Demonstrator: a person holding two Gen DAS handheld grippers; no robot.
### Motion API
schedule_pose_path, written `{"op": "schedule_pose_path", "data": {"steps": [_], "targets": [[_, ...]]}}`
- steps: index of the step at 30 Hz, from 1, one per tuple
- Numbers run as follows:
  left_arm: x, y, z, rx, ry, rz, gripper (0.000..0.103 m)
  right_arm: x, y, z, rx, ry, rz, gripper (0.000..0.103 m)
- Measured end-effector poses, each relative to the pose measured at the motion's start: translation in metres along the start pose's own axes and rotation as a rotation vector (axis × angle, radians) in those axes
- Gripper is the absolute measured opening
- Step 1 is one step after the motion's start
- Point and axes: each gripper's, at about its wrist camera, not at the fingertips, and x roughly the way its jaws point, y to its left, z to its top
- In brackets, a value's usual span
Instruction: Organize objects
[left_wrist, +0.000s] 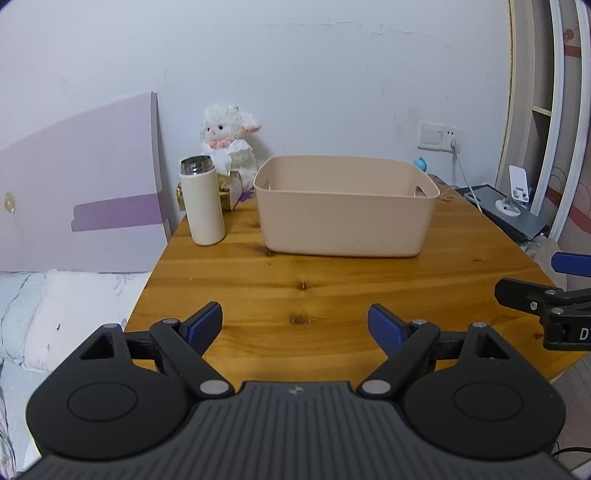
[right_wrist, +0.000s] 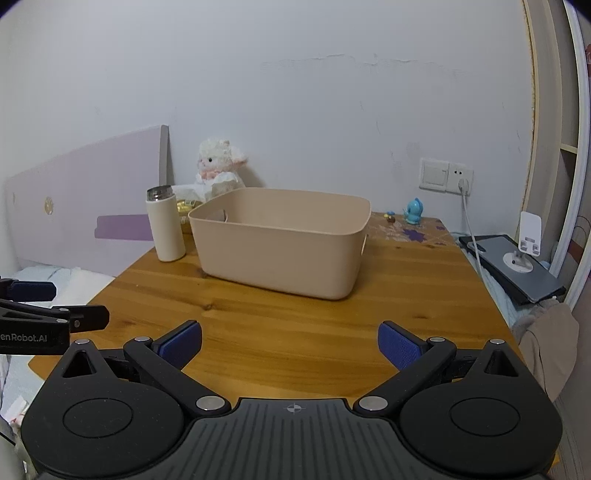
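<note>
Both of mine are spread wide and carry nothing: my left hand-held gripper (left_wrist: 295, 325) and my right hand-held gripper (right_wrist: 290, 343) hover over the near edge of the desk (left_wrist: 332, 291); ahead sits the pink bin (left_wrist: 345, 206), seemingly unfilled; the white flask (left_wrist: 202, 201) stands ahead to its left, the plush lamb (left_wrist: 229, 138) beyond; I judge nothing sorted yet, everything left.

Wooden table (left_wrist: 332, 291): bin (left_wrist: 345, 218), flask (left_wrist: 203, 201).
</note>
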Motion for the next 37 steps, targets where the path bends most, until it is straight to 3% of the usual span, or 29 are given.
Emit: {"op": "schedule_pose_path", "data": {"steps": [8,37], "targets": [[-0.008,0.003,-0.008,-0.021,0.002,0.035,0.092,-0.007,0.002,-0.003,-0.010,0.000,-0.009,0.103],[-0.005,-0.001,-0.013,-0.008,0.037,0.060,0.092,0.014,-0.003,-0.006,-0.026,0.075,-0.006,0.103]]}}
